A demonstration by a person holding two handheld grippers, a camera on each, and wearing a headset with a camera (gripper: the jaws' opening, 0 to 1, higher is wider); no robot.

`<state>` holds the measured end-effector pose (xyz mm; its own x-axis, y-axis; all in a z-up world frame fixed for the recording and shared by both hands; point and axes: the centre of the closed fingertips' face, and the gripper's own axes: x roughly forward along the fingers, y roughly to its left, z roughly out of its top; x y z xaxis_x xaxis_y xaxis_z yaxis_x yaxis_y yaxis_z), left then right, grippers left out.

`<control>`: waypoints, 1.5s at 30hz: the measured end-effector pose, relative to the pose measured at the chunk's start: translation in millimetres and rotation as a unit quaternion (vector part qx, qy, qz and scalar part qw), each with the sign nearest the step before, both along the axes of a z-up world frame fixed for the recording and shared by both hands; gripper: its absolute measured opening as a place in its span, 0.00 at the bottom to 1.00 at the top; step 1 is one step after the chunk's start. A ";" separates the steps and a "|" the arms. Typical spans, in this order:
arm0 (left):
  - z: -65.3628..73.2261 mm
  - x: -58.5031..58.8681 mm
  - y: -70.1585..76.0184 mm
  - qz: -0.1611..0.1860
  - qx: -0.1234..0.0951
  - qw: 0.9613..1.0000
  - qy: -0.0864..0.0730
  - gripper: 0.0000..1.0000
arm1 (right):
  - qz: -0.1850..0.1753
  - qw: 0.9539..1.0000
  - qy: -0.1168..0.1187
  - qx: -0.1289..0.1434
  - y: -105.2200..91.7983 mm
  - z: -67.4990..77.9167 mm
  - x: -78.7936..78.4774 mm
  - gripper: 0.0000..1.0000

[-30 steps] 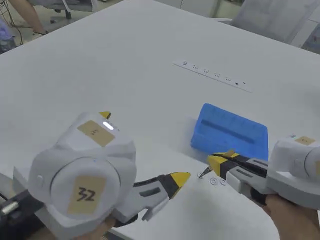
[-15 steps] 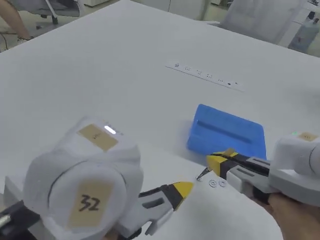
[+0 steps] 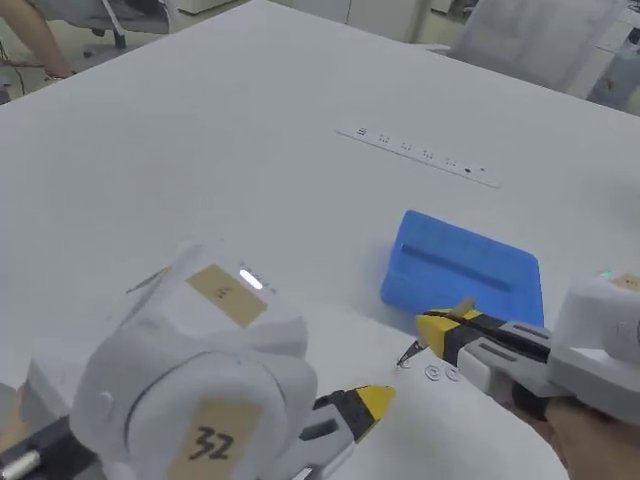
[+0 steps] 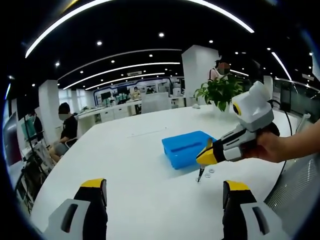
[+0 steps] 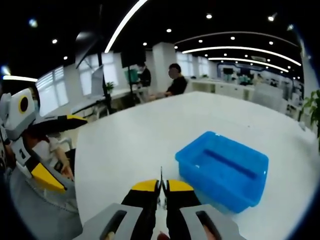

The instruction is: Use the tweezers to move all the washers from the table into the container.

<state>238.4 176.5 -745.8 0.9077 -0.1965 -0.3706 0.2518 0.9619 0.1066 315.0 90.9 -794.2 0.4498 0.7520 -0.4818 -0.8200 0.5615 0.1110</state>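
**Clerk:** Start with the largest item.

**Inspector:** White table, broad and level. A narrow socket strip is set into it on the far side.

**Clerk:** The container?

**Inspector:** Blue container, rectangular, open-topped, standing flat on the table nearer than the strip. It is also seen from the left gripper view and from the right gripper view.

**Clerk:** The grippers?

**Inspector:** Left gripper: jaws spread wide apart, nothing between them. In the head view it is the large white body at lower left, and one yellow tip reaches toward the centre. Right gripper: jaws drawn together and clamped on the tweezers, which stick out forward between the yellow tips. In the head view it enters from the right, just in front of the container's near edge.

**Clerk:** And the tweezers themselves?

**Inspector:** Thin and dark, angled down at the table. The tip is close to the surface, but I cannot tell whether it touches.

**Clerk:** The washers?

**Inspector:** Two small washers lie flat on the table, side by side. They are just beside the tweezers' tip, near the container's front wall and outside it. The left gripper view shows them in the same place.
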 end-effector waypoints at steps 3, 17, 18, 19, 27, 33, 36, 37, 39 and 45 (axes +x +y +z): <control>-0.5 -0.1 0.4 0.003 -0.004 1.000 0.001 0.99 | 0.002 1.000 -0.012 -0.002 -1.8 -0.2 1.4 0.02; 0.2 -0.5 0.8 0.002 0.004 1.000 -0.002 0.99 | 0.007 0.999 -0.027 -0.023 -2.4 -1.6 -4.0 0.02; -0.9 -0.5 1.1 0.002 0.005 1.000 0.000 0.99 | 0.009 0.999 -0.026 -0.024 -2.0 -2.4 -5.0 0.02; -1.9 -0.5 1.2 0.002 0.007 1.000 0.003 0.99 | 0.009 0.999 -0.025 -0.022 -1.4 -2.1 -5.0 0.02; -2.5 -2.7 1.5 0.001 0.001 1.000 0.004 0.99 | -0.003 1.000 -0.025 -0.012 1.2 -1.6 1.2 0.01; 0.5 -3.7 -3.3 -0.010 -0.005 1.000 -0.001 0.99 | -0.012 1.000 -0.014 -0.012 1.0 -1.5 0.0 0.00; 0.5 -3.7 -4.5 -0.012 -0.002 1.000 -0.002 0.99 | -0.011 1.000 -0.019 -0.016 0.4 -1.5 0.3 0.00; 0.1 -3.6 -3.9 -0.011 -0.003 1.000 -0.001 0.99 | -0.010 1.000 -0.020 -0.017 0.4 -1.5 0.9 0.00; -0.7 -2.9 -2.0 -0.007 -0.002 1.000 0.002 0.99 | -0.010 1.000 -0.016 -0.021 -0.5 -1.6 2.1 0.00; -3.0 -2.4 -1.1 -0.005 0.004 1.000 0.007 0.99 | -0.022 1.000 0.000 -0.013 -2.7 -1.5 5.1 0.00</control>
<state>236.0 175.4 -748.8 0.9006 -0.2026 -0.3846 0.2631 0.9583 0.1111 320.2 88.2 -795.6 0.4820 0.7192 -0.5004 -0.7944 0.5997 0.0967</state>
